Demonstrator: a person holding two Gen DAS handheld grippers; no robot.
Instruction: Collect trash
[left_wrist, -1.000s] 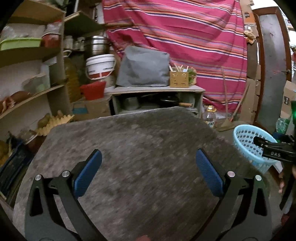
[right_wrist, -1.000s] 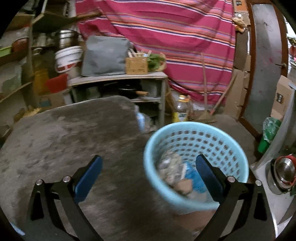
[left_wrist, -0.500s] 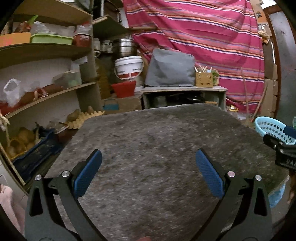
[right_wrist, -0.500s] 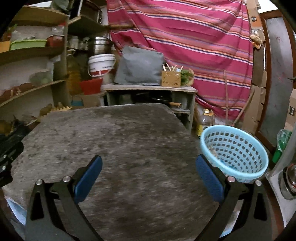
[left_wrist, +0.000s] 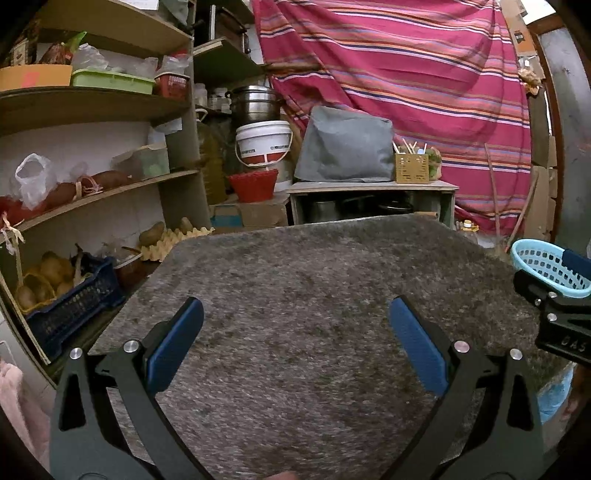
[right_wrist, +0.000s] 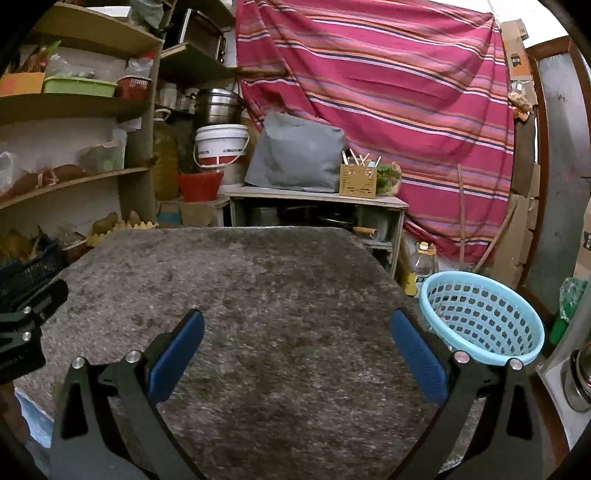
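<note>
My left gripper (left_wrist: 295, 325) has matt black arms, bright metal rivets and ribbed blue rubbery pads (left_wrist: 175, 345); my right gripper (right_wrist: 297, 326) looks the same. Under both lies a grey, fuzzy felt-like table cover (left_wrist: 303, 295), rough and dull. The round light-blue perforated plastic basket (right_wrist: 484, 317) is smooth with a faint sheen. Behind hangs a soft red striped cloth curtain (left_wrist: 406, 74). The stacked steel pot (left_wrist: 255, 103) shines; the white plastic bucket (left_wrist: 263, 142) below it is glossy. The brown wooden shelves (left_wrist: 92, 103) look matt and worn.
</note>
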